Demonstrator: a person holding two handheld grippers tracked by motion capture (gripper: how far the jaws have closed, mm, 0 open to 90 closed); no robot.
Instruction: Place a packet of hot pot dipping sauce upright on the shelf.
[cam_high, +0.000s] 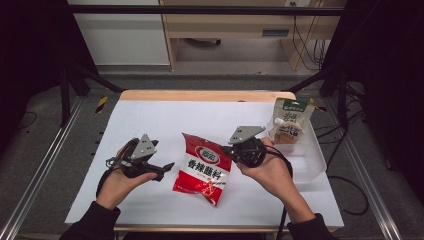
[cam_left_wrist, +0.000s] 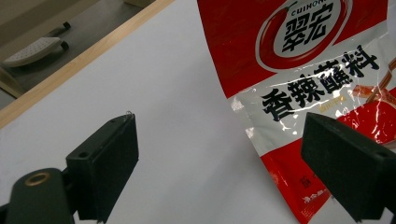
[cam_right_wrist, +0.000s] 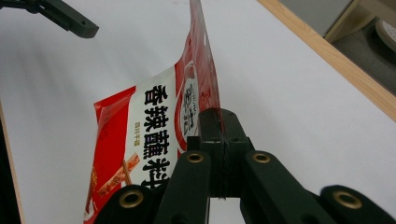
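A red and white seasoning packet (cam_high: 202, 167) with black Chinese lettering sits mid-table. My right gripper (cam_high: 228, 149) is shut on the packet's right edge, and in the right gripper view the jaws (cam_right_wrist: 219, 122) pinch the foil while the packet (cam_right_wrist: 154, 116) slopes down to the white tabletop. My left gripper (cam_high: 165, 159) hovers just left of the packet, open and holding nothing. In the left gripper view the packet (cam_left_wrist: 308, 60) lies ahead to the right, its lower corner behind the right fingertip (cam_left_wrist: 345, 163); the gripper (cam_left_wrist: 224, 158) has bare table in its gap.
A clear plastic bin (cam_high: 312, 162) stands at the table's right edge, with a green-topped spout pouch (cam_high: 289, 122) upright in its far end. The white table cover (cam_high: 150, 120) ends at a wooden far edge (cam_high: 205, 95). Metal frame rails run along both sides.
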